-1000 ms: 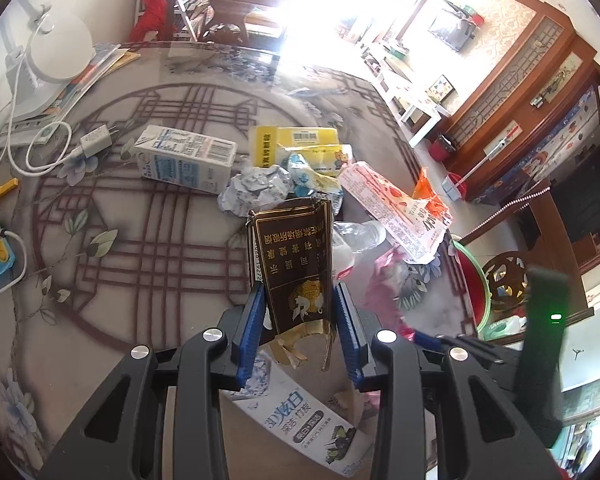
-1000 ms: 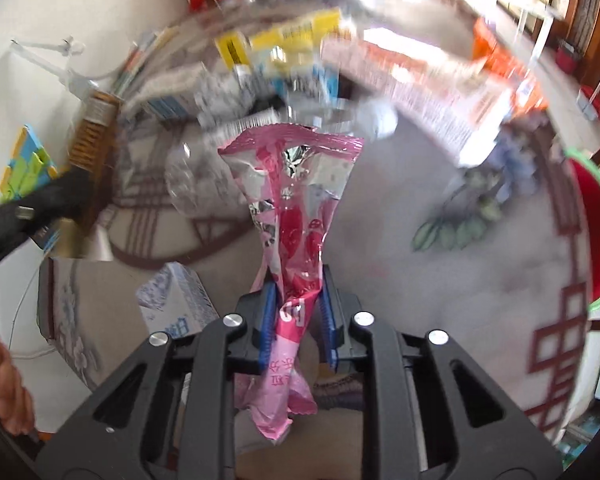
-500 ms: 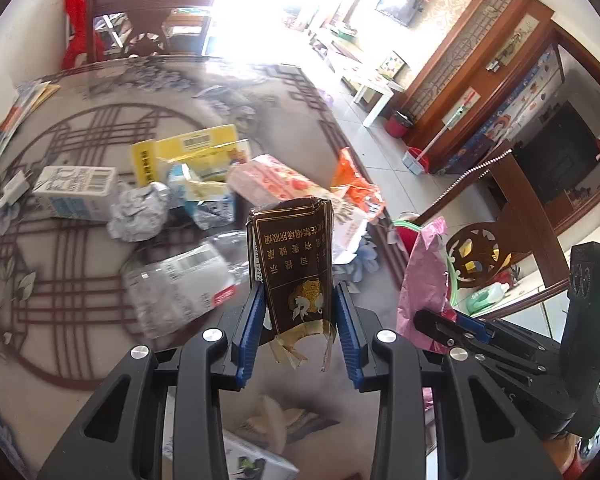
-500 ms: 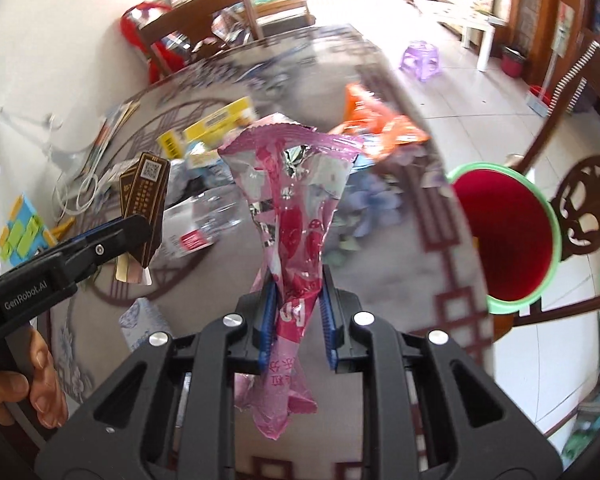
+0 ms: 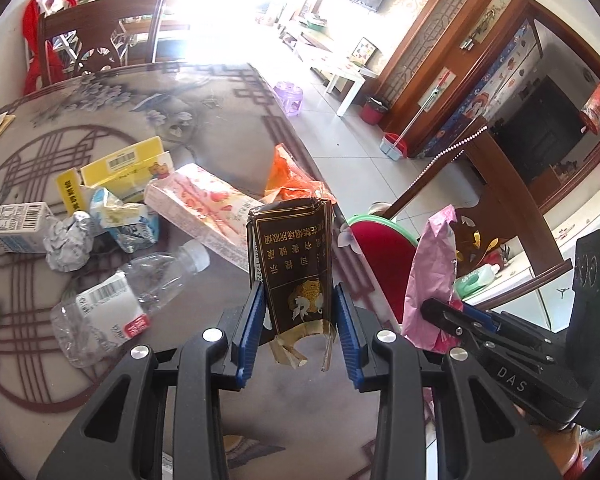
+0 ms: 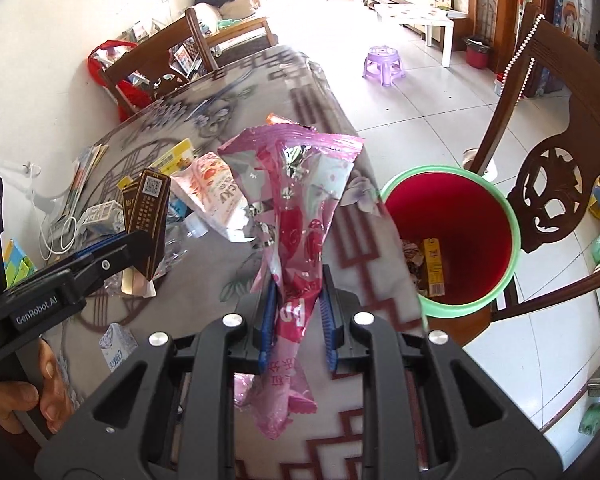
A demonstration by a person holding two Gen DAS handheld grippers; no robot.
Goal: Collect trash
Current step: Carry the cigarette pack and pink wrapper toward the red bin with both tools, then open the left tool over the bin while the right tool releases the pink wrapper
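My left gripper [image 5: 298, 312] is shut on a dark brown cigarette pack [image 5: 292, 264], held upright above the table; the pack also shows in the right wrist view [image 6: 148, 220]. My right gripper [image 6: 298, 312] is shut on a pink snack wrapper [image 6: 296, 208], also seen in the left wrist view [image 5: 432, 276]. A red bin with a green rim [image 6: 452, 236] stands off the table's right edge and holds some trash. Both grippers hover near that edge.
On the table lie a clear plastic bottle [image 5: 120, 300], a pink carton [image 5: 204, 212], a yellow box [image 5: 116, 168], a foil ball [image 5: 68, 240], a milk carton [image 5: 16, 224] and an orange wrapper [image 5: 292, 176]. A wooden chair [image 6: 540, 160] stands behind the bin.
Both grippers have swung right across the table toward its edge, each keeping its trash. The red bin has come into fuller view.
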